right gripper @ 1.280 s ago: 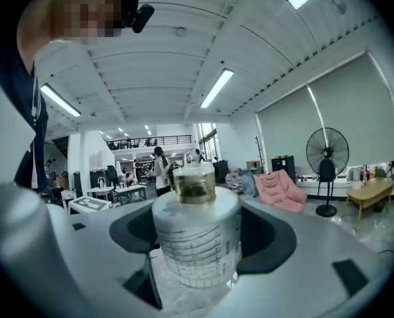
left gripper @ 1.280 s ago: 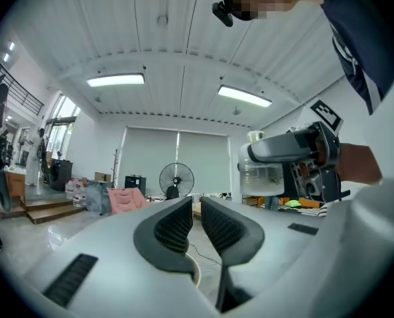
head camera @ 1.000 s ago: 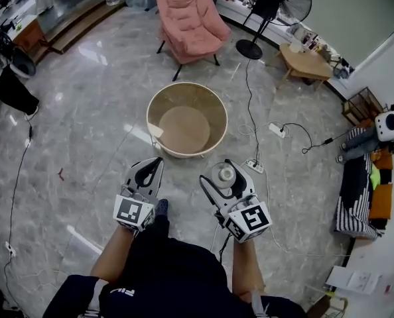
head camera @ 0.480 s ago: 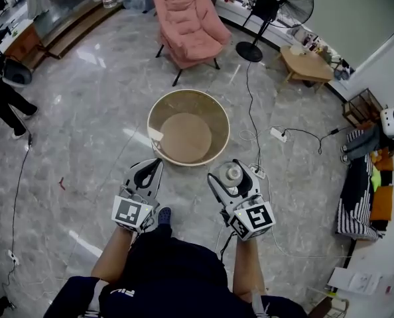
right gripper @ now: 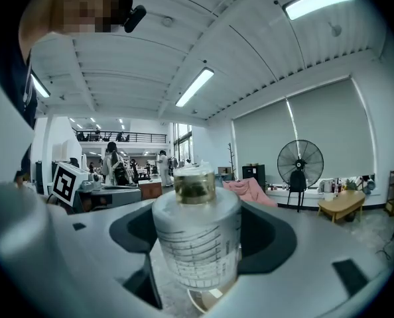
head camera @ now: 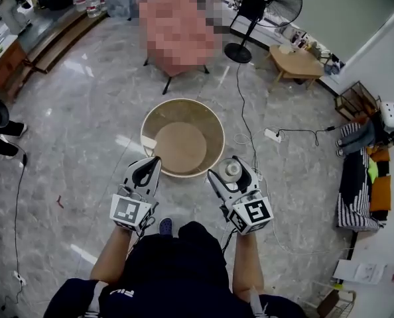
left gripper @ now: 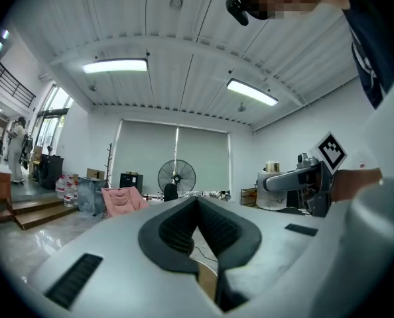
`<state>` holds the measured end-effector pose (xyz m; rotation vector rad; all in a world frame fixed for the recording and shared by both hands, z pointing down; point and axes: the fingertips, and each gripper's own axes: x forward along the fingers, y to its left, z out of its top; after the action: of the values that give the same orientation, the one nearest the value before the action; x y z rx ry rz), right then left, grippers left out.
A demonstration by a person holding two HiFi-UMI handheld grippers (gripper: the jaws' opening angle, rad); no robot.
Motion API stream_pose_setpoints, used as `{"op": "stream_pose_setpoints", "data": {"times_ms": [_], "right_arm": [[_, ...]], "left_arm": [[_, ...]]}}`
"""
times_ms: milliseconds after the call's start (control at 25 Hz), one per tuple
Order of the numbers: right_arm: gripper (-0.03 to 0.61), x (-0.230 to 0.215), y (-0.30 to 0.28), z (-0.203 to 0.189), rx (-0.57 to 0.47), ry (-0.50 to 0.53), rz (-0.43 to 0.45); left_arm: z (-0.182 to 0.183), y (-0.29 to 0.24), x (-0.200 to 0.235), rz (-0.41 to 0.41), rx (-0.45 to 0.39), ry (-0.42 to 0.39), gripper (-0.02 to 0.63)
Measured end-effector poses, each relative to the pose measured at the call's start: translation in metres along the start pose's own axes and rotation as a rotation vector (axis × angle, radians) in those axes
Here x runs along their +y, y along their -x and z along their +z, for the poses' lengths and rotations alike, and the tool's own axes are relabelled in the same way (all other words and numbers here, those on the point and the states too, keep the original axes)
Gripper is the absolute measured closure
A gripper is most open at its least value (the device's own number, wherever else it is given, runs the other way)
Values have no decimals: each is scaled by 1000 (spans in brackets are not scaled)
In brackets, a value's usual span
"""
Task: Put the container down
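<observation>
In the right gripper view a clear, graduated container [right gripper: 197, 244] with a gold-rimmed lid stands upright between the jaws. My right gripper [right gripper: 200, 247] is shut on it. The head view shows that gripper [head camera: 231, 173] holding the container [head camera: 229, 169] just off the right front rim of a round beige table with a raised rim [head camera: 183, 101]. My left gripper [head camera: 148, 166] hangs at the table's front left rim. The left gripper view shows its pads [left gripper: 184, 220] meeting, with nothing between them. The right gripper [left gripper: 296, 181] and its marker cube also appear there, at the right.
The floor is grey marble. A cable and a power strip [head camera: 271, 135] lie right of the round table. Farther back stand a pedestal fan [head camera: 266, 2] and a low wooden table [head camera: 303, 65]. A striped sofa [head camera: 353, 191] lines the right wall.
The view has moved forward, so the round table lies closer to both grippers. The right gripper still holds the container, and the left stays shut and empty.
</observation>
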<state>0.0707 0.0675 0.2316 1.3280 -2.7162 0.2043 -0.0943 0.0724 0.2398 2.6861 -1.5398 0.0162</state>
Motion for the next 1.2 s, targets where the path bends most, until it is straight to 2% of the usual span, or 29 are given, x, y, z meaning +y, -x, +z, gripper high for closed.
{"op": "stream_pose_setpoints", "data": {"times_ms": [360,720,1200], "right_arm": [[224,-41,-45,-7,13,-4,0],[224,-93,-85,3,15,-11,19],[224,-130,-117,-6,30,-52,61]], "left_arm": [[-8,-55,7,-27,20,14,590],[-5,-116,22,3,19,19,589],[-26,-157,28,26,62,41,589]]}}
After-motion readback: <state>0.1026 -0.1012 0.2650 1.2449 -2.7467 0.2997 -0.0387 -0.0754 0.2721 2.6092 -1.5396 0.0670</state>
